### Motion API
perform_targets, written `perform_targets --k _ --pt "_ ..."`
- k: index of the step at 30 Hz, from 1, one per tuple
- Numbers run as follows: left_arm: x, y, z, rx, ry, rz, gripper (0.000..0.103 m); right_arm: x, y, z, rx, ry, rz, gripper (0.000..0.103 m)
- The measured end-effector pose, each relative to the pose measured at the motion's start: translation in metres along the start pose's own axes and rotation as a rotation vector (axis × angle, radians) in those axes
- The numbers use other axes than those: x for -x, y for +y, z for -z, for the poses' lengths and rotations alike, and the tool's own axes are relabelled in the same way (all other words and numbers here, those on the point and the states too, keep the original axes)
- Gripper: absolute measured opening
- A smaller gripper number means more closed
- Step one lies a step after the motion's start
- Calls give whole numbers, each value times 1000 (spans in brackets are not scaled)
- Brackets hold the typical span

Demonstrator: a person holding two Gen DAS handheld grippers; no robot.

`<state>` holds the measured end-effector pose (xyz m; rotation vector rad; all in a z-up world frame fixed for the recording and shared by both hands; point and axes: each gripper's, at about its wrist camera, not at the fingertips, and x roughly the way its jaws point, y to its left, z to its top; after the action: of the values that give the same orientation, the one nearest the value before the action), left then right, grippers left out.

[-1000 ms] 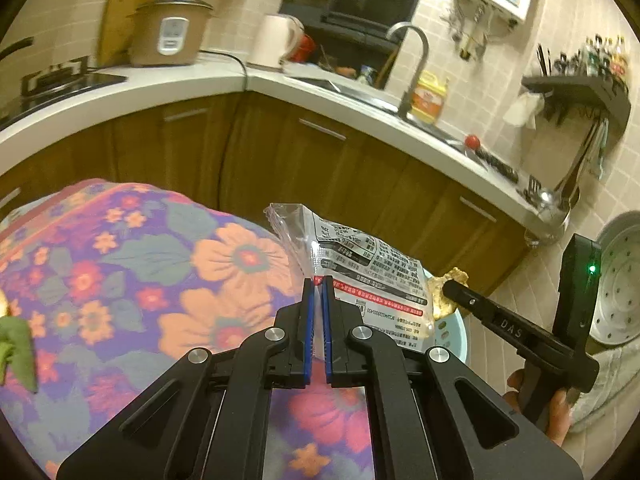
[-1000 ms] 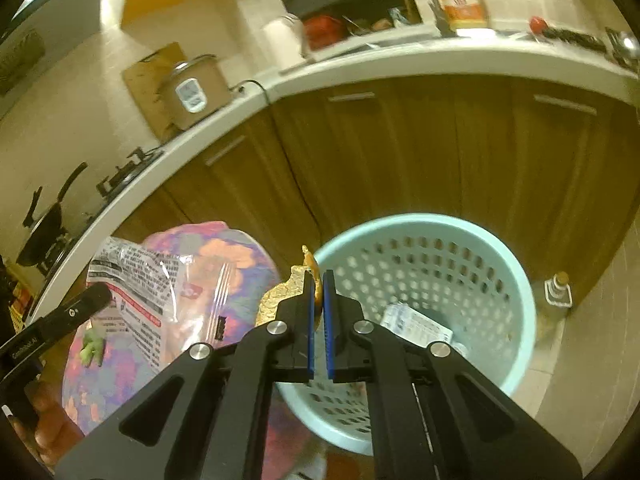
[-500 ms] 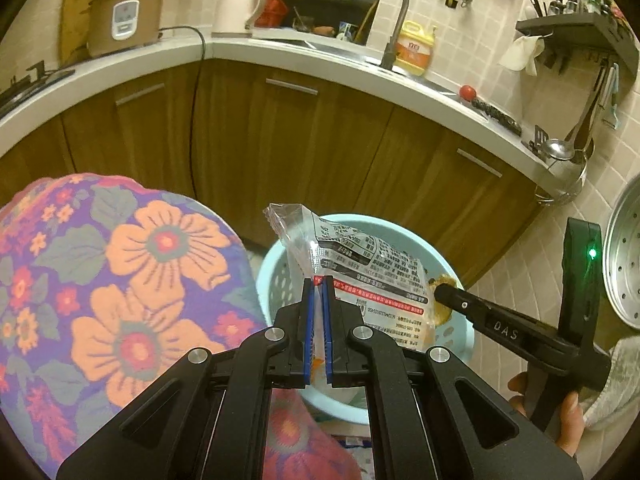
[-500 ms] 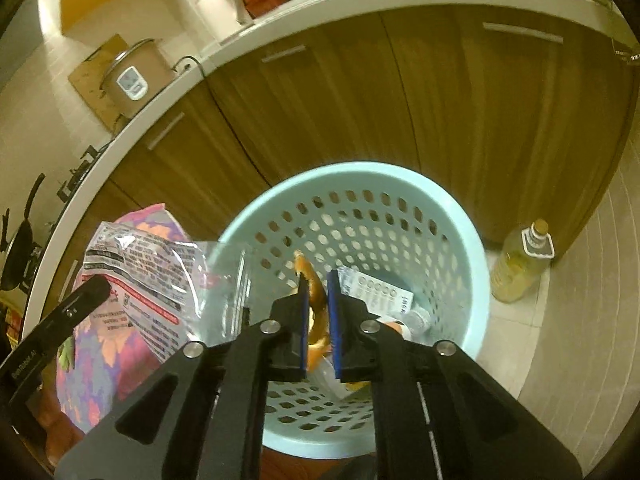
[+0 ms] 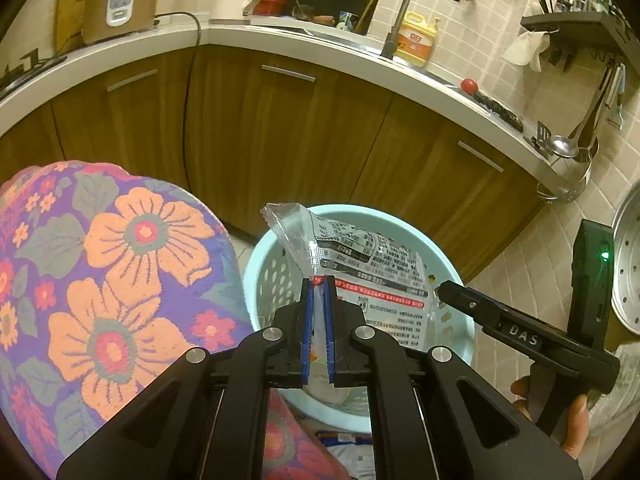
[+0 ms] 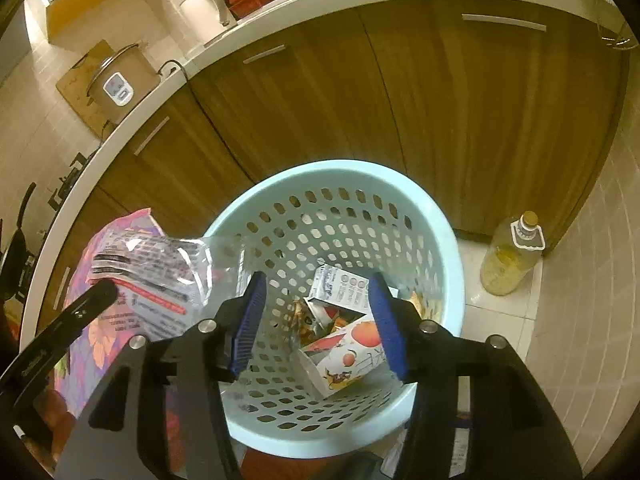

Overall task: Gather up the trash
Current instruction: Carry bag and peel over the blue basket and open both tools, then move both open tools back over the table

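Observation:
My left gripper (image 5: 317, 304) is shut on a clear plastic wrapper (image 5: 360, 268) with black and red print, held over the near rim of a light blue perforated basket (image 5: 256, 276). The wrapper also shows in the right wrist view (image 6: 152, 276), left of the basket (image 6: 440, 232). My right gripper (image 6: 316, 320) is wide open and empty above the basket's mouth. In the basket lie a fruit-print carton (image 6: 348, 348), a white carton (image 6: 340, 284) and orange peel scraps (image 6: 306, 320). The right gripper also shows at the right of the left wrist view (image 5: 444, 292).
A floral cloth-covered surface (image 5: 100, 280) lies left of the basket. Brown cabinets (image 5: 280, 128) under a white counter curve behind it. A bottle of yellow oil (image 6: 508, 264) stands on the tiled floor right of the basket. Some packaging lies on the floor below the basket (image 5: 352, 446).
My right gripper opened over the basket and the orange peel it held is gone from its fingers. My left gripper carried the wrapper from over the cloth to over the basket.

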<state>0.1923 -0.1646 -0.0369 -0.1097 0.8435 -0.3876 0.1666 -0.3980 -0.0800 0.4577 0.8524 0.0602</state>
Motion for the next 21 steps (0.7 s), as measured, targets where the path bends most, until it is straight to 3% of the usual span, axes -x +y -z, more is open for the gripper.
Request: perform_targets --k 2,3,4,11,21 --pt "-4 -3 0 -2 12 17 13 4 1 -1 -3 -11 -4 50" --pt "-6 -4 1 -6 20 21 25 7 1 -1 -4 -17 -10 50" --pt "-8 -6 2 -11 23 17 31 9 2 -2 -2 -20 -12 50" --pt "15 4 10 -12 -3 43 36 29 25 0 60 -69 -32 50" --pt "96 53 19 48 -153 -29 45 49 110 15 234 -123 -144 50"
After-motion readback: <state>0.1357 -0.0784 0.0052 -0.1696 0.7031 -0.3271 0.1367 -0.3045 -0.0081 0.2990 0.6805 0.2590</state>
